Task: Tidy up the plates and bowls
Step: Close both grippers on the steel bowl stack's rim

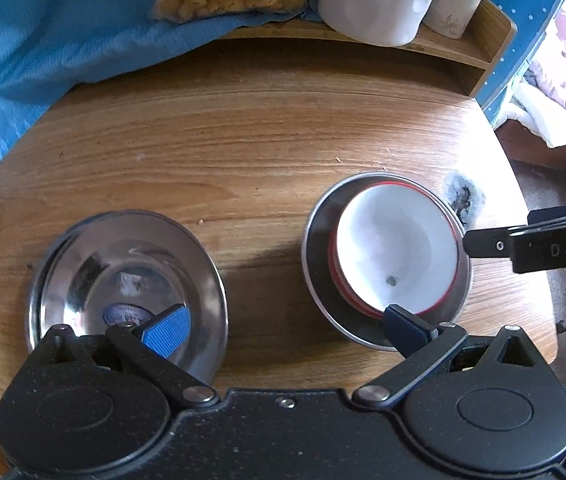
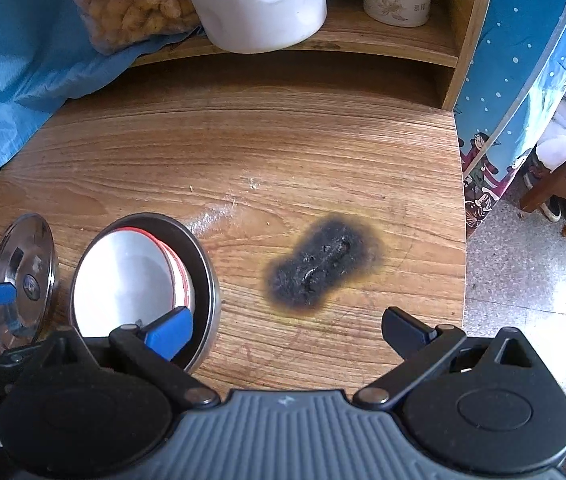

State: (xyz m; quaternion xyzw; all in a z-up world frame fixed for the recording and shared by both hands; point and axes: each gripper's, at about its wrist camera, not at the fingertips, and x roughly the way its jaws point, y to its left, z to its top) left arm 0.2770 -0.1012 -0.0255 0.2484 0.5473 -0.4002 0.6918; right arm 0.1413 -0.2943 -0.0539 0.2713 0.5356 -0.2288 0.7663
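Tools (image 1: 283, 322) (image 2: 287, 326) gape empty above the desk (image 1: 243, 152); bowl (image 1: 397, 246), off-centre on its plate (image 1: 319, 240) beside the burn (image 2: 323, 268), may slide.

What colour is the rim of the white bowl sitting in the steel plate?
Red, a thin band around the white bowl; clearest in the left wrist view.

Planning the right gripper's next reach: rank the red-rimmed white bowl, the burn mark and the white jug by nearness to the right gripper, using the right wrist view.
1. Red-rimmed white bowl, sitting in a steel plate, under the left jaw of the right gripper.
2. Burn mark, on the tabletop just ahead, centre-right.
3. White jug, on the wooden shelf at the back.
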